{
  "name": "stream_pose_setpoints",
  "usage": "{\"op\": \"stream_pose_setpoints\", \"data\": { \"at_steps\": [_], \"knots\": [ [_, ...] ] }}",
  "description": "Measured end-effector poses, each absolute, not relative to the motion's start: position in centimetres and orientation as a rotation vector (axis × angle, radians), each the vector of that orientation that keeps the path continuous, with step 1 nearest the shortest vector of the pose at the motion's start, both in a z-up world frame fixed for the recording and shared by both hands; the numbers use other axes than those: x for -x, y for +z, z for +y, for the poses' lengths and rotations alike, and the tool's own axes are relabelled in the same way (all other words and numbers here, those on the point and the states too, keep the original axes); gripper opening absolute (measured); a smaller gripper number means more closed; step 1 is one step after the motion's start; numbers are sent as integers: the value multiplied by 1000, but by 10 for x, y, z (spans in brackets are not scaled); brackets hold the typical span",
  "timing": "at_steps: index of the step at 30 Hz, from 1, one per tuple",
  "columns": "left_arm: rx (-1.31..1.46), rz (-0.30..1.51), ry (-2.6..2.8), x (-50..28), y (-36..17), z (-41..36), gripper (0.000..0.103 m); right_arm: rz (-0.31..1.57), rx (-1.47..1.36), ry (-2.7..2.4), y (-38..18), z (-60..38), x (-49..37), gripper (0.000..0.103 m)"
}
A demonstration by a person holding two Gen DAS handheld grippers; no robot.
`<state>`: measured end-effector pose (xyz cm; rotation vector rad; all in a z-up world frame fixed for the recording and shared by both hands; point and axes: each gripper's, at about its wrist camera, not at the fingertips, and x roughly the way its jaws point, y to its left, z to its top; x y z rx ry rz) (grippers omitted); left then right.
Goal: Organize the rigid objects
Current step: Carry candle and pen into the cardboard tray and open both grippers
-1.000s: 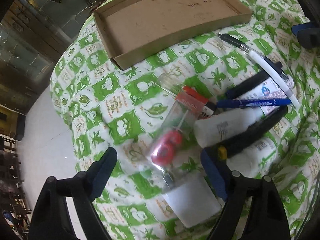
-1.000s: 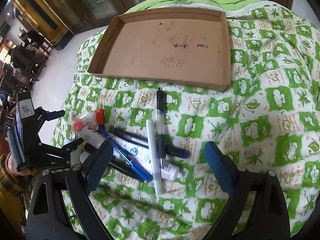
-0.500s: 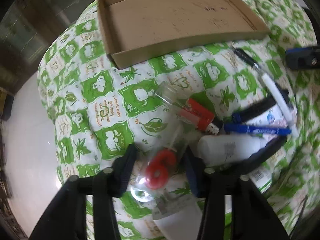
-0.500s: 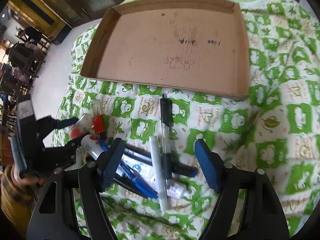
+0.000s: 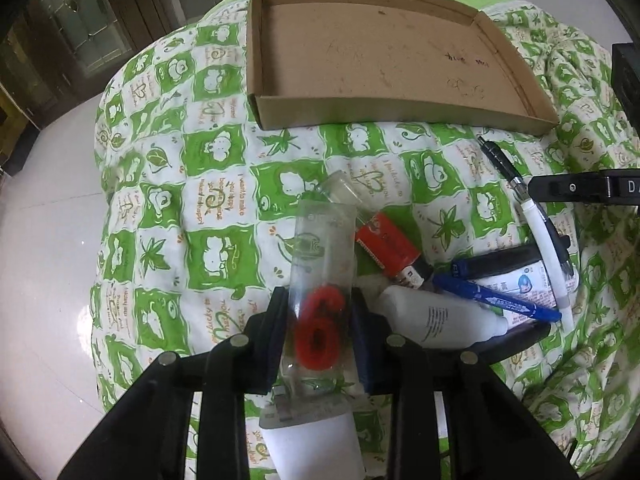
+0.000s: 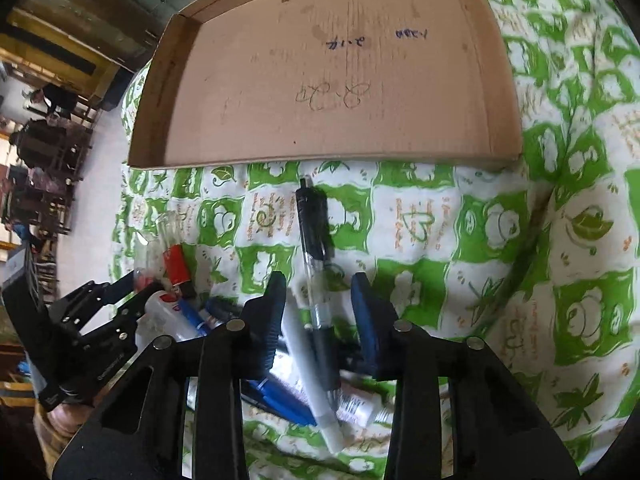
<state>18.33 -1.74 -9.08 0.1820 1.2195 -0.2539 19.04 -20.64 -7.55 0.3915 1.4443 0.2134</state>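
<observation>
My left gripper (image 5: 319,300) is shut on a clear plastic pack holding a red number-6 candle (image 5: 320,328), which lies on the green-and-white cloth (image 5: 216,208). My right gripper (image 6: 319,288) is partly closed around a black-and-clear pen (image 6: 316,264) and a white pen (image 6: 308,364); a gap shows on both sides. An empty cardboard tray (image 5: 384,60) sits just beyond; it also shows in the right wrist view (image 6: 332,76). The left gripper shows in the right wrist view (image 6: 132,284).
Beside the candle pack lie a red-capped tube (image 5: 386,246), a white bottle (image 5: 436,316), a blue marker (image 5: 496,298), black pens and a labelled tube (image 5: 520,280). The cloth-covered surface drops off to a white floor (image 5: 44,280) on the left.
Both grippers moved forward and down and narrowed. The left closed onto the candle pack. The right closed in around the pens.
</observation>
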Motion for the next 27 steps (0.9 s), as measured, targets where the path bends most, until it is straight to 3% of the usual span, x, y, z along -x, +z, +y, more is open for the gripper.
{"op": "stream_pose_setpoints", "data": {
  "at_steps": [4,11,13,16,27],
  "knots": [
    [-160,1212,-252,-183,-92,-21,30,1453,-350,211,-82,-197,-194,22],
    [-136,1222,-244,-191,-98,-10,30,1476,-257,208,-96,-178,-195,21],
    [-138,1228,-243,-192,-101,-9,30,1474,-270,205,-97,-180,-196,13],
    [-121,1232,-247,-192,-105,-7,29,1464,-329,210,-94,-189,-195,11],
    [-42,1155,-268,-181,-85,15,27,1391,-356,257,-67,-198,-183,10]
  ]
}}
